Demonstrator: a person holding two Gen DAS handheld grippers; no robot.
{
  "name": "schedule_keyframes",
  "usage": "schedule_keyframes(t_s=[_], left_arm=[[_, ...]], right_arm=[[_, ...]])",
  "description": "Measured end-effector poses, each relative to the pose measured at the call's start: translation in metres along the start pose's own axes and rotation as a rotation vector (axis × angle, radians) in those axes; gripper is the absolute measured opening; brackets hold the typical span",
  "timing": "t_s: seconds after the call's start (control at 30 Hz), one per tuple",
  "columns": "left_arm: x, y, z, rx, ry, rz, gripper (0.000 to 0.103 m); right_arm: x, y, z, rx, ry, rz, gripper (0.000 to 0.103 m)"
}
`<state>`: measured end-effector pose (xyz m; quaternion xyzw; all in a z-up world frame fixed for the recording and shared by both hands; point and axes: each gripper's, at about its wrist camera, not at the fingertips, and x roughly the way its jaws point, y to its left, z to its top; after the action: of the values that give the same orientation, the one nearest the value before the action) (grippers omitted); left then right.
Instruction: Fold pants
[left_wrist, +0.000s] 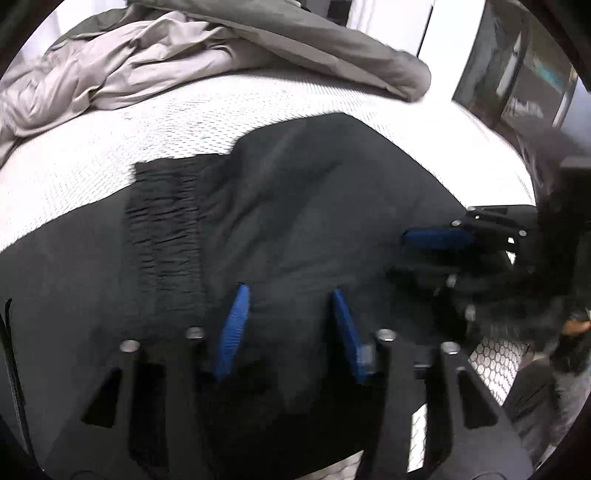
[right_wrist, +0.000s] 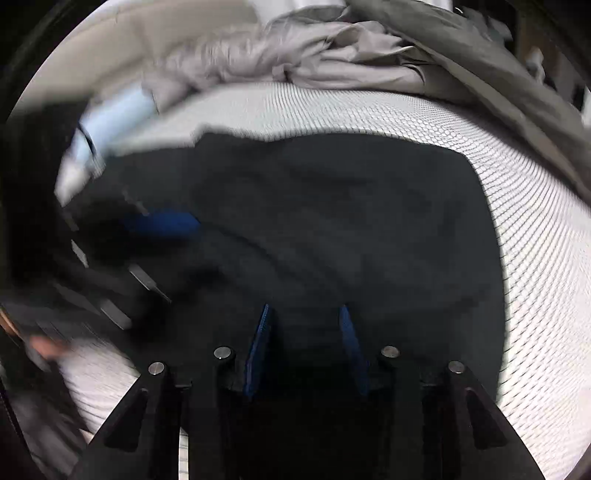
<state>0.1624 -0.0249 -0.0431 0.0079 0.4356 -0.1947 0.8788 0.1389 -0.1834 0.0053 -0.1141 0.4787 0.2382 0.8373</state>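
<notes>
You see a white mattress (left_wrist: 92, 162); a crumpled grey duvet (left_wrist: 155, 62) lies along its far edge.

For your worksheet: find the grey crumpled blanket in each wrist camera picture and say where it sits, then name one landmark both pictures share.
Left wrist view: the grey blanket fills the top left and top centre, behind the black pants.
Right wrist view: the grey blanket runs across the top centre to the upper right.
Shared landmark: the white textured mattress under the pants.
</notes>
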Motion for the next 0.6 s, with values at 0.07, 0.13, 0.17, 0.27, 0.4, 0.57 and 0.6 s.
schedule_keyframes(t_s=[0.07, 0.13, 0.17, 0.27, 0.4, 0.57, 0.6], left_arm=[[-0.006, 0.010, -0.006, -0.025, -0.002, -0.024, 0.043], [-0.009, 0.011, -0.011, -0.013, -0.006, -0.014, 0.045], [-0.010, 0.008, -0.013, -0.001, -0.005, 0.000, 0.045], [-0.020, 0.000, -0.007, 0.006, -0.012, 0.040, 0.045], [-0.031, -0.001, 0.020, -0.013, -0.071, 0.040, 0.048], [0.009, 0.021, 0.039, -0.026, 0.010, 0.117, 0.057], [0.011, 0.027, 0.039, -0.027, 0.005, 0.120, 0.057]], right_arm=[[-0.006, -0.015, -0.003, 0.003, 0.008, -0.108, 0.038], [-0.013, -0.036, -0.012, 0.038, 0.017, -0.203, 0.038], [-0.018, -0.051, -0.016, 0.088, 0.022, -0.210, 0.039], [-0.036, -0.066, -0.020, 0.188, -0.019, -0.139, 0.039], [-0.050, -0.041, 0.006, 0.169, -0.115, -0.008, 0.043], [0.001, -0.017, 0.046, 0.141, -0.040, 0.057, 0.044], [0.010, -0.013, 0.047, 0.157, -0.016, 0.071, 0.044]])
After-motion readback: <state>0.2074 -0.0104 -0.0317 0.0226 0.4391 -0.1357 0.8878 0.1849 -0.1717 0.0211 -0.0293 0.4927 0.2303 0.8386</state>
